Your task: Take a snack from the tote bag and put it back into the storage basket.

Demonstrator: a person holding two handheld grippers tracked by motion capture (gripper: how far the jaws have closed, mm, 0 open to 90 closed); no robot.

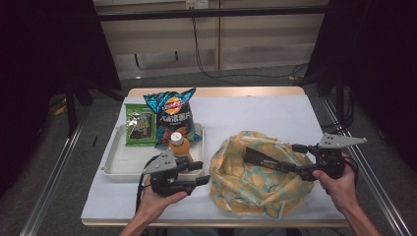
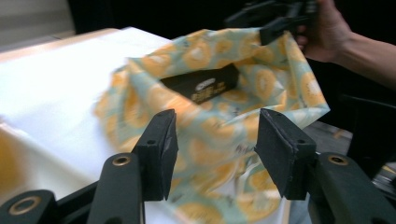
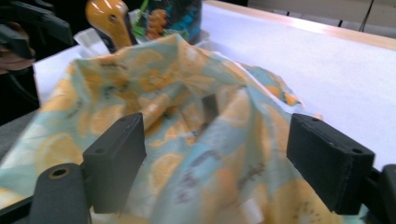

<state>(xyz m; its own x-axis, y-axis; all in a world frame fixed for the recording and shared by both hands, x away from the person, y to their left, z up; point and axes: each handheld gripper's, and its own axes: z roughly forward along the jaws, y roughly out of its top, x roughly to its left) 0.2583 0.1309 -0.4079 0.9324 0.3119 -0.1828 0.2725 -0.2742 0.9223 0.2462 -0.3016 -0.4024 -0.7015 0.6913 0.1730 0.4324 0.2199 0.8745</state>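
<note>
Lemon-print cloth bag (image 1: 255,172) holds a black box (image 1: 268,159).

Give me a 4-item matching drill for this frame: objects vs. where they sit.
Things:
1. black box
2. orange bottle
3. blue chip bag
4. green snack packet

Places:
A. far-left part of the white tray
B. inside the lemon-print bag
C. tray's near edge, just beyond the left gripper
D. middle of the tray, behind the bottle

Pairs: 1-B, 2-C, 3-D, 4-A
</note>
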